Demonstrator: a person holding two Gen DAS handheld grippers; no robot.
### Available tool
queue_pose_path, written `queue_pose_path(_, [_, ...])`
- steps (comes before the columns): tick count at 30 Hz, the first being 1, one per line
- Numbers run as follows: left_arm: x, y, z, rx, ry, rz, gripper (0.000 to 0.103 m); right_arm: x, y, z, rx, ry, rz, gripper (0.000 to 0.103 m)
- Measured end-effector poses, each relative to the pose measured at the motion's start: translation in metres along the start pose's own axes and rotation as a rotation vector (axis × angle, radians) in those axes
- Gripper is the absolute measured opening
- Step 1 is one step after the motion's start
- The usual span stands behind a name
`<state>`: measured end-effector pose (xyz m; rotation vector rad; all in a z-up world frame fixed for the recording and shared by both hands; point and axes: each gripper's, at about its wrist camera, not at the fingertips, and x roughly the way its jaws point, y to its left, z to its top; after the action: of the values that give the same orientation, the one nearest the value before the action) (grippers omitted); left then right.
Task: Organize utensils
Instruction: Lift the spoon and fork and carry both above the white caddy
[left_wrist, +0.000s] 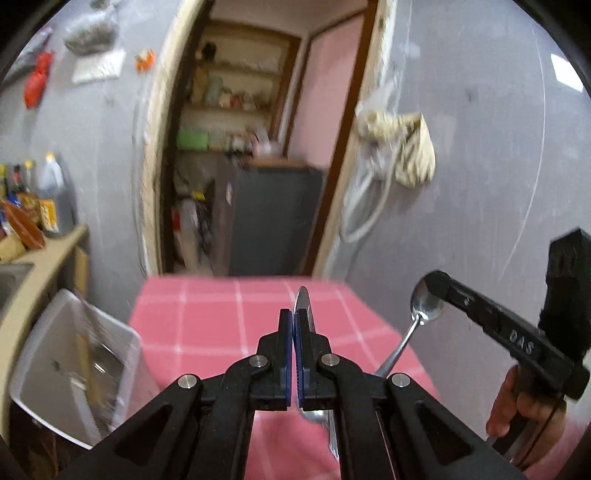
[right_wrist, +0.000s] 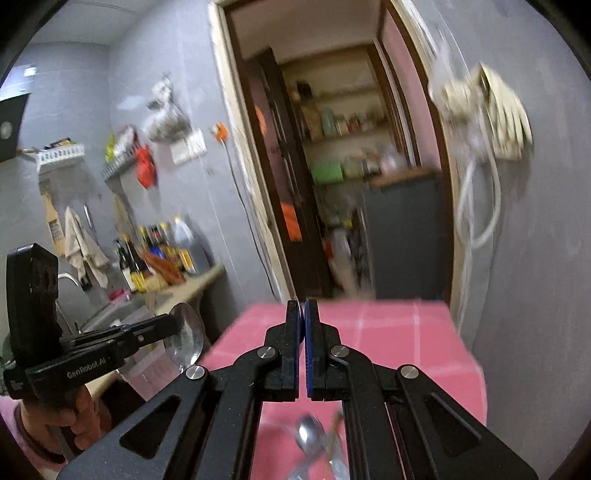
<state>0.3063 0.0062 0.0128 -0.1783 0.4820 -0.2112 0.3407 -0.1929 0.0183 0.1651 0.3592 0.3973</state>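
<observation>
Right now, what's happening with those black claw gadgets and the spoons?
A person holds a black claw tool in each hand above a pink checked tablecloth. The left claw is shut on a shiny metal spoon, and the right claw grips another metal spoon. More loose metal spoons lie on the cloth. A white plastic bin sits beside the table.

table (left_wrist: 207, 325) before doorway (left_wrist: 255, 147) | bin (left_wrist: 70, 354) left of table | spoons (right_wrist: 314, 443) on table
</observation>
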Motion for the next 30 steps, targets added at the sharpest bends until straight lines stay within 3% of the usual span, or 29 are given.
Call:
queue_pose_path(6, [-0.044,0.029,0.046,-0.002,-0.116,0.064,0.002,0.000,0.060,0.047,-0.063,-0.131,0.051,0.003])
queue_pose_path(12, [-0.079,0.074,0.070,0.024,-0.209,0.187,0.002,0.022,0.131,0.065,-0.156,-0.176,0.107,0.003])
queue_pose_path(20, [-0.098,0.105,0.070,0.168,-0.304,0.365,0.002,0.065,0.197,0.044,-0.333,-0.110,0.104,0.003])
queue_pose_path(26, [-0.090,0.109,0.047,0.259,-0.335,0.435,0.002,0.085,0.221,0.015,-0.473,-0.042,0.063,0.003])
queue_pose_path(30, [-0.084,0.112,0.028,0.265,-0.375,0.452,0.002,0.091,0.223,0.002,-0.500,-0.008,0.057,0.003])
